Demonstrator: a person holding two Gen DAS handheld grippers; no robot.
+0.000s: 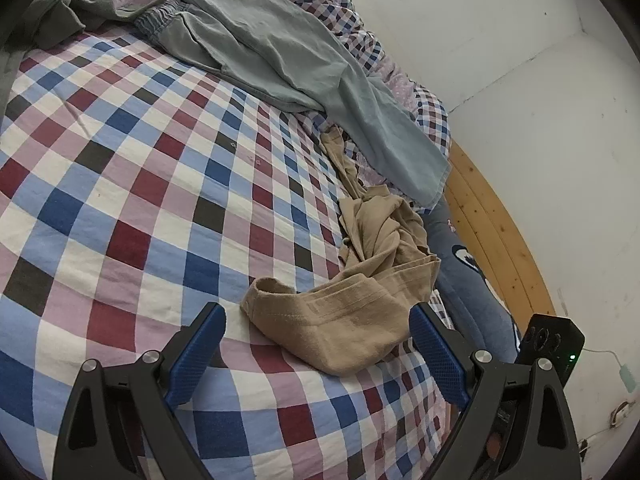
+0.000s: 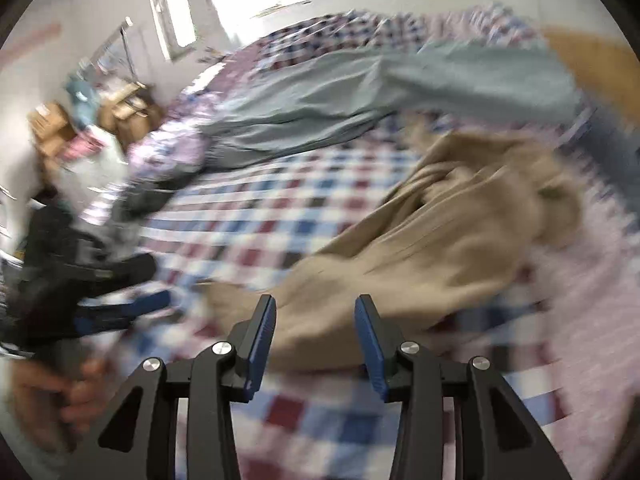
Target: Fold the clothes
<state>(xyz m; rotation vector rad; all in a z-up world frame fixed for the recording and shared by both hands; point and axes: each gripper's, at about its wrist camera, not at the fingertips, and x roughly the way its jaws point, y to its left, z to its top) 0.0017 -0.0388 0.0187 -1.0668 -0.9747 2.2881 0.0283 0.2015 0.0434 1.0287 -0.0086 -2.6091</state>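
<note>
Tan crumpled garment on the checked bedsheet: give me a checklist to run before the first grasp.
1. Left gripper open: ok.
2. Right gripper open: ok.
3. Tan crumpled garment between the left fingers, not yet pinched: ok.
4. Garment spread flat: not ok, bunched.
5. Grey-blue trousers clear of the tan garment: cannot tell, they meet near the bed edge.
6. Right view sharp: not ok, blurred.

I saw a tan garment and grey-green trousers on a bedsheet checked in blue, maroon, pink, white and black, blue pads on black gripper fingers, and a honey-coloured wooden bed frame.
</note>
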